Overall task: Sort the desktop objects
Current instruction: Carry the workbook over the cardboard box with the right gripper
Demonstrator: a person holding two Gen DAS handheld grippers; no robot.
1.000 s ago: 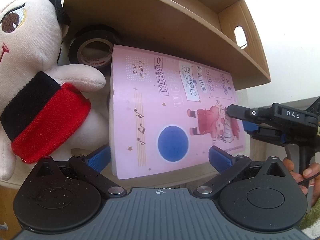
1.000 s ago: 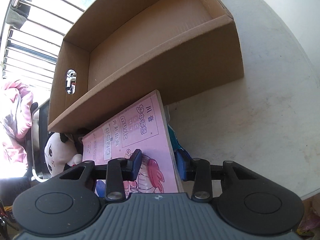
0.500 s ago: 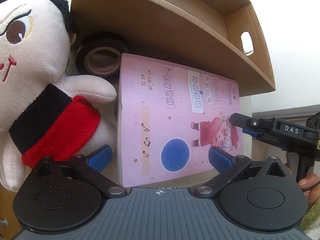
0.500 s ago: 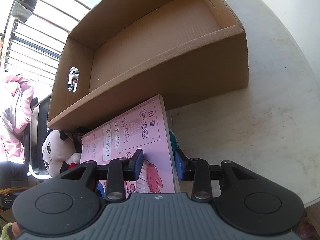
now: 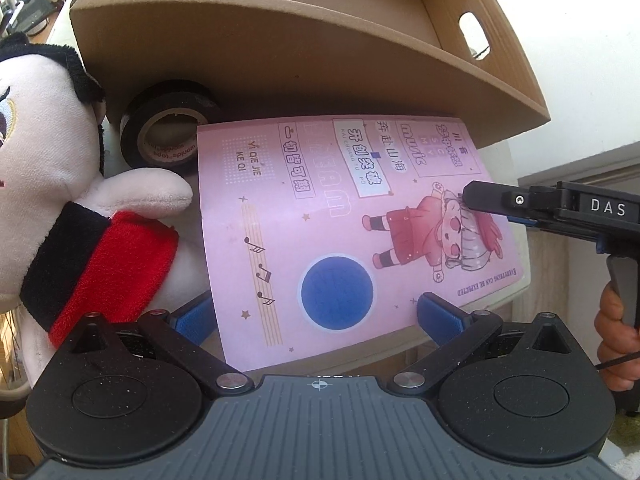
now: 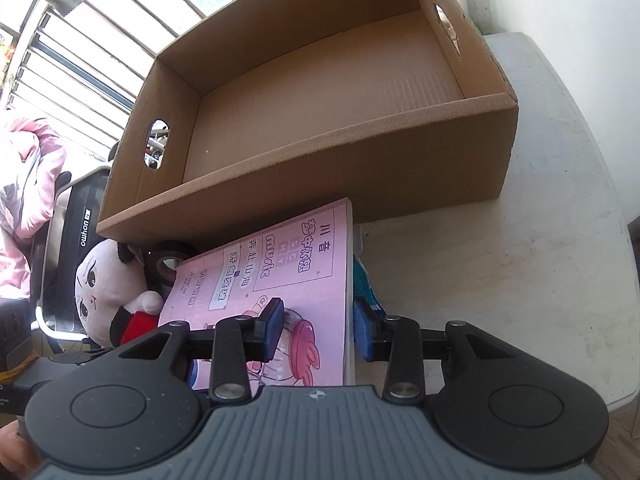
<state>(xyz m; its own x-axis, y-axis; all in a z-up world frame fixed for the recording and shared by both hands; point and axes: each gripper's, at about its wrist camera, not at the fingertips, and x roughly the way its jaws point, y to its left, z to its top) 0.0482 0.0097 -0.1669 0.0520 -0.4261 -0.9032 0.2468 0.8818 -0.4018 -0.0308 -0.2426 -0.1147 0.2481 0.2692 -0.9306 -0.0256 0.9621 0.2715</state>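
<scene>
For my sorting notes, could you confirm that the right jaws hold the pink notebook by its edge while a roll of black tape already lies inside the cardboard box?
Not quite. The roll of black tape is outside the cardboard box, on the table against its front wall, as the left wrist view shows; the right wrist view shows the box floor bare. The right gripper does hold the pink notebook by its edge.

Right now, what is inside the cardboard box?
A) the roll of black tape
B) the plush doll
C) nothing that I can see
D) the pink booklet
C: the right wrist view shows the cardboard box with a bare floor, while the pink booklet, plush doll and roll of black tape all sit outside it.
</scene>
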